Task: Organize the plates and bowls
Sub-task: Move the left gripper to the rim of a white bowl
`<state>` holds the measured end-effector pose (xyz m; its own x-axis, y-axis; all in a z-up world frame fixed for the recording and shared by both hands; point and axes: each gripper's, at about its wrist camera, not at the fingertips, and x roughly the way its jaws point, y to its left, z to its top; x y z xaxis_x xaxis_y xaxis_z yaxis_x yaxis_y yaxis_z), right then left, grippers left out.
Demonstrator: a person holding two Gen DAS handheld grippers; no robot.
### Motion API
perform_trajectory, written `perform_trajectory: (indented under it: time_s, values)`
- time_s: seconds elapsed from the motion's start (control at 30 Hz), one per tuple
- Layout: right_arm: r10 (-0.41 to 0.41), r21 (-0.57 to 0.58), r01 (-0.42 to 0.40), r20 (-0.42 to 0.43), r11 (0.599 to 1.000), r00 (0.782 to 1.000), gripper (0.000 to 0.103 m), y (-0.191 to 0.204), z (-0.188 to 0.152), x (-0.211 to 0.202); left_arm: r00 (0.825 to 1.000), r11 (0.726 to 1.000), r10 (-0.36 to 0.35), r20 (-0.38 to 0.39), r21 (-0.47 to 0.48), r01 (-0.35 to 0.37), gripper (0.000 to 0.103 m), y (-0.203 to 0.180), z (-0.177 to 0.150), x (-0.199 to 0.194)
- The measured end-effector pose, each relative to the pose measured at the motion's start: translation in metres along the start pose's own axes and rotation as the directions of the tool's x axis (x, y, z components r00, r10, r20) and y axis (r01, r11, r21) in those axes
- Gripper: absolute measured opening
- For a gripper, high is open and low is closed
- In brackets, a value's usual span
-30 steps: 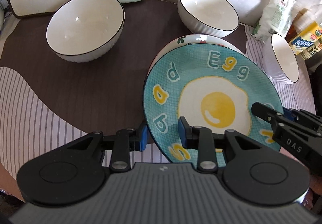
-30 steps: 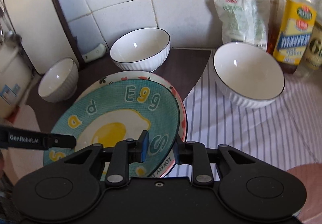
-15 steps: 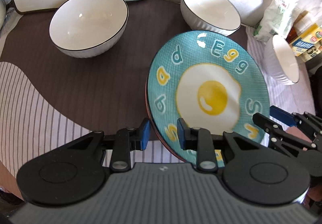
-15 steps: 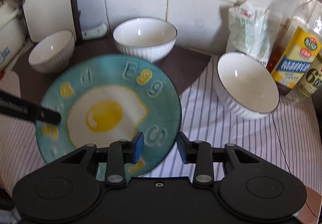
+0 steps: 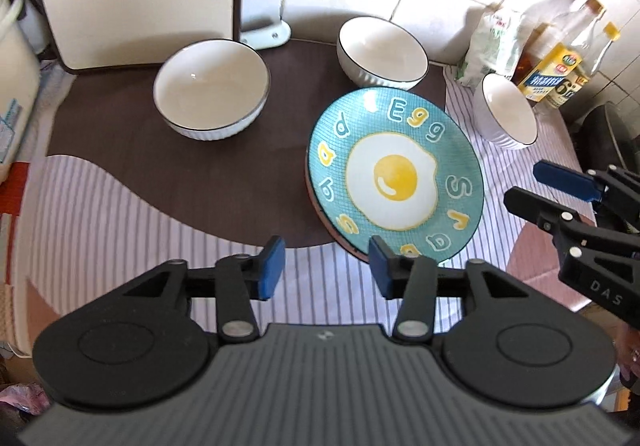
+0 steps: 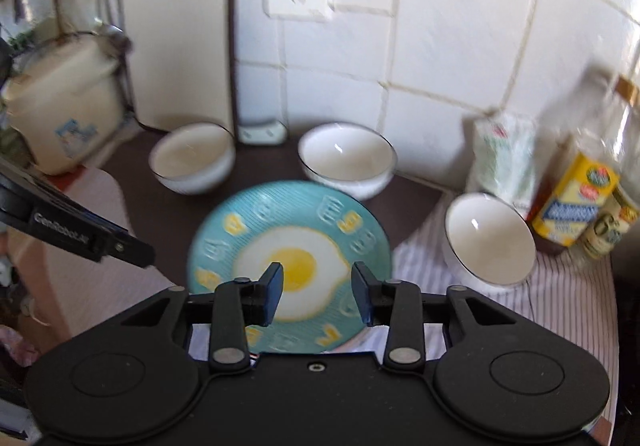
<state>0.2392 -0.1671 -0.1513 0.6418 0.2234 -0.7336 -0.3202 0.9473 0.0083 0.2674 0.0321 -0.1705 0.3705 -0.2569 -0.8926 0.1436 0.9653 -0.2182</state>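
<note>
Left wrist view: left gripper (image 5: 326, 266), jaws just widened, grips nothing; the egg plate (image 5: 394, 175) lies free on the striped cloth (image 5: 120, 205), seemingly atop another plate. Right gripper (image 6: 318, 292), likewise parted, hovers empty above it. Beyond stand three white bowls (image 5: 211, 89).

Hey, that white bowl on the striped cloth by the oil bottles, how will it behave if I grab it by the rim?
The white bowl looks glazed and glossy, so it is probably slippery between fingers. It appears ceramic: likely rigid, fairly heavy and breakable. It already sits tilted on the striped cloth, so a push may rock it.
</note>
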Motion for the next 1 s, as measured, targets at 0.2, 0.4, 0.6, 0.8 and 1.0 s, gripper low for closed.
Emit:
perform_trajectory:
  time_s: [0.2, 0.4, 0.6, 0.8, 1.0]
  values:
    - [0.078, -0.046, -0.076, 0.042, 0.996, 0.996, 0.053, 0.028, 0.014, -0.015, 0.999, 0.999, 0.049, 0.018, -0.007, -0.049, 0.055, 0.020, -0.003, -0.022]
    - [0.170, -0.133, -0.160, 0.074, 0.978, 0.983, 0.066, 0.055, 0.023, -0.018, 0.993, 0.994, 0.110, 0.051, -0.001, -0.110, 0.063, 0.039, -0.002, -0.040]
    - [0.253, -0.195, -0.234, 0.076, 0.952, 0.964, 0.070, 0.080, 0.026, -0.005, 0.984, 0.985, 0.169, 0.059, 0.016, -0.170, 0.068, 0.058, 0.006, -0.039]
    - [0.275, -0.197, -0.253, 0.097, 0.947, 0.956, 0.074, 0.094, 0.029, 0.021, 0.981, 0.982, 0.187, 0.052, -0.012, -0.187, 0.077, 0.077, 0.017, -0.030]
    - [0.295, -0.173, -0.278, 0.086, 0.945, 0.952, 0.086, 0.098, 0.031, 0.062, 0.976, 0.979, 0.205, 0.067, -0.024, -0.204, 0.079, 0.091, 0.030, -0.015]
